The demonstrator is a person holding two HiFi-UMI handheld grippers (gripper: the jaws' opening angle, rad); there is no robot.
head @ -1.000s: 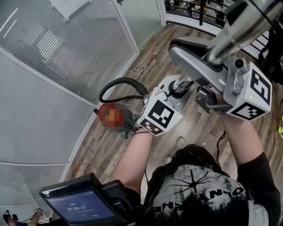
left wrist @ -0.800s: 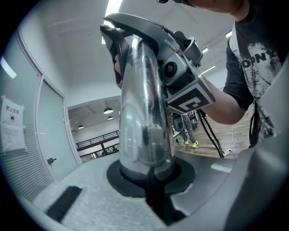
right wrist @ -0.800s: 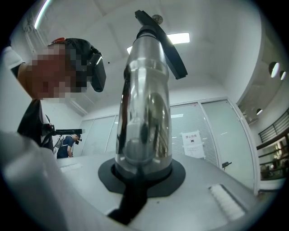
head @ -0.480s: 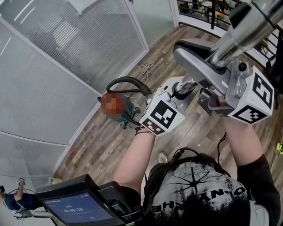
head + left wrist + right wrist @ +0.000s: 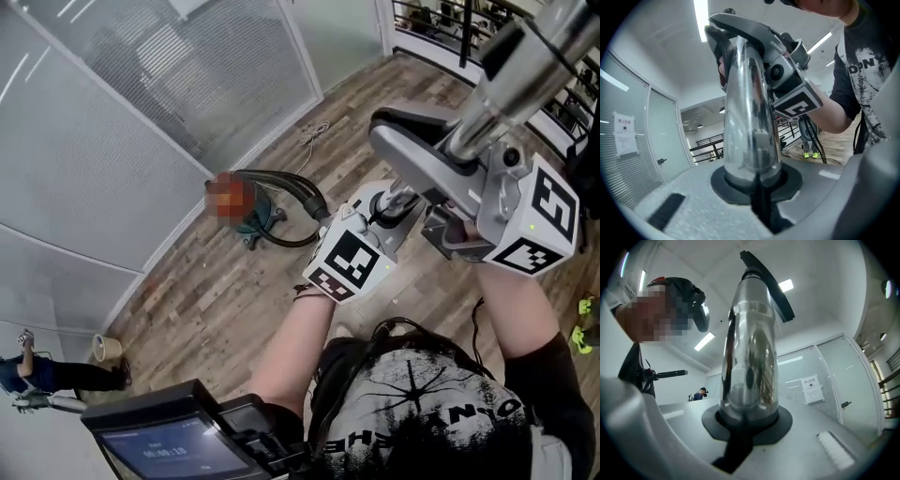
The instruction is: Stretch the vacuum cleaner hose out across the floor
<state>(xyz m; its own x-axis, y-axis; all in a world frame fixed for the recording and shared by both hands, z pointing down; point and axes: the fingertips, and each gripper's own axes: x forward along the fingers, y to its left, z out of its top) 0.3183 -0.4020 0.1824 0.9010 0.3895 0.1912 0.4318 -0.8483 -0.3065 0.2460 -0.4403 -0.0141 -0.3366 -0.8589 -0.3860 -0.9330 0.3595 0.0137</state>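
Note:
Both grippers clamp the vacuum's chrome wand [image 5: 525,66], which slants up to the upper right in the head view. My left gripper [image 5: 386,204] is shut on the wand's lower part [image 5: 750,117]. Higher up the tube, my right gripper [image 5: 441,150] is shut on it too, and the left gripper view shows its marker cube [image 5: 797,101]. From the wand a black hose [image 5: 292,187] curves down to the teal canister [image 5: 255,223] on the wood floor. The grey jaws of the left gripper [image 5: 757,183] and of the right gripper [image 5: 747,420] close round the tube [image 5: 750,362].
Glass partitions with blinds [image 5: 141,103] run along the left. A white cord [image 5: 314,136] lies on the floor by the wall. A black railing [image 5: 441,23] stands at the top. Someone stands at the lower left [image 5: 42,375], near a small beige roll [image 5: 106,349].
The canister now sits farther left and higher in the head view. The hose's tall loop has flattened into a lower curve. Both grippers keep their hold on the wand.

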